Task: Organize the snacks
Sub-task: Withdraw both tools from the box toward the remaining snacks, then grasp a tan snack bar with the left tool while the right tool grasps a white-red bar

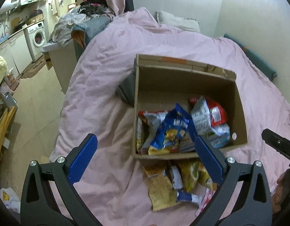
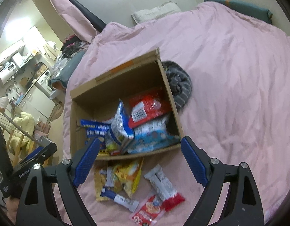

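Observation:
An open cardboard box (image 1: pixel 184 79) (image 2: pixel 124 81) stands on the pink bed. It holds several snack packets, among them a blue bag (image 1: pixel 173 130) (image 2: pixel 120 124) and a red packet (image 2: pixel 146 107). More packets lie loose on the cover in front of the box: yellow bags (image 1: pixel 190 173) (image 2: pixel 129 175), a white and red bar (image 2: pixel 163 186), a blue and white stick (image 2: pixel 116 197), a pink packet (image 2: pixel 148 211). My left gripper (image 1: pixel 145 158) is open and empty above the box's near edge. My right gripper (image 2: pixel 139 160) is open and empty above the loose packets.
The pink duvet (image 1: pixel 107 66) (image 2: pixel 229 75) covers the bed. A grey striped cloth (image 2: pixel 178 82) lies against the box's side. A pillow (image 1: pixel 175 20) sits at the head. The bed's left edge drops to the floor (image 1: pixel 35 103); a kitchen with a washing machine (image 1: pixel 38 35) is beyond.

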A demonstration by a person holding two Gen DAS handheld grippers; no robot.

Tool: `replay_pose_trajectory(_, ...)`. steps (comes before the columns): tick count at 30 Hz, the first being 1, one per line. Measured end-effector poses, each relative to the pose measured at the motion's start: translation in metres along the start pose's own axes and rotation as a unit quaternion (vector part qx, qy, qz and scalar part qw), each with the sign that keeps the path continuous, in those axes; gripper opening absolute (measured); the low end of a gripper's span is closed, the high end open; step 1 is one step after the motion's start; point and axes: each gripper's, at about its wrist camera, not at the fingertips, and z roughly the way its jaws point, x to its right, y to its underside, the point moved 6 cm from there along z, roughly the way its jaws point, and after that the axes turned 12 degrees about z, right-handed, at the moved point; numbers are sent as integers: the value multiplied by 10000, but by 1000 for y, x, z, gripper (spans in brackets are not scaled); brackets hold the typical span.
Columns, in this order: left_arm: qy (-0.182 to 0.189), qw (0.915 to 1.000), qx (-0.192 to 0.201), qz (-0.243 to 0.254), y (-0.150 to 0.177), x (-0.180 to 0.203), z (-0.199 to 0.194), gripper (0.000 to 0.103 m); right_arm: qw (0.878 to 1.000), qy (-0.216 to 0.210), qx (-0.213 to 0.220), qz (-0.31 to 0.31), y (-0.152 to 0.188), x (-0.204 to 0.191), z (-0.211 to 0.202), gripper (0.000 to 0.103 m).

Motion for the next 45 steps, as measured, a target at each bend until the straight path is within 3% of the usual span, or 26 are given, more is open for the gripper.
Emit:
replay_pose_trajectory(9, 203, 9972, -678, -224, 34, -4, 15, 102, 9967, 191, -603, 512, 30, 33, 10, 90)
replay_pose_trajectory(13, 466, 9902, -1253, -402, 59, 1, 36, 101, 9946, 289, -783, 619, 36, 46, 15, 90)
replay_pose_trajectory(14, 505, 9877, -1388, -522, 65, 1, 42, 98, 9940, 275, -814, 674, 37, 50, 15, 90)
replay_pose_trajectory(16, 602, 9815, -1663, -735, 77, 3, 55, 82, 9933, 262, -836, 752, 38, 55, 14, 90)
replay_pose_trajectory(21, 805, 9708, -2075, -895, 89, 24, 91, 70, 9928, 314, -834, 796, 37, 63, 11, 90)
replay_pose_trajectory(25, 687, 9688, -2276, -700, 95, 35, 112, 53, 9922, 323, -815, 885, 35, 69, 8, 90)
replay_pose_trajectory(29, 679, 9654, -2452, -581, 104, 39, 120, 48, 9915, 359, -830, 936, 34, 75, 9, 90)
replay_pose_trajectory(30, 666, 9655, -2467, -496, 105, 41, 120, 35, 9911, 362, -852, 955, 35, 76, 10, 90)
replay_pose_trajectory(31, 654, 9654, -2496, -383, 106, 44, 120, 31, 9906, 377, -886, 971, 35, 77, 11, 90)
replay_pose_trajectory(38, 347, 9672, -2514, -150, 107, 39, 106, 26, 9838, 895, -1399, 678, 50, 82, 39, 90)
replay_pose_trajectory(42, 301, 9646, -2612, -216, 111, 25, 102, 26, 9757, 1238, -1801, 165, 65, 73, 65, 90)
replay_pose_trajectory(45, 243, 9656, -2582, -207, 108, 20, 97, 26, 9711, 1441, -1855, -429, 72, 57, 80, 89)
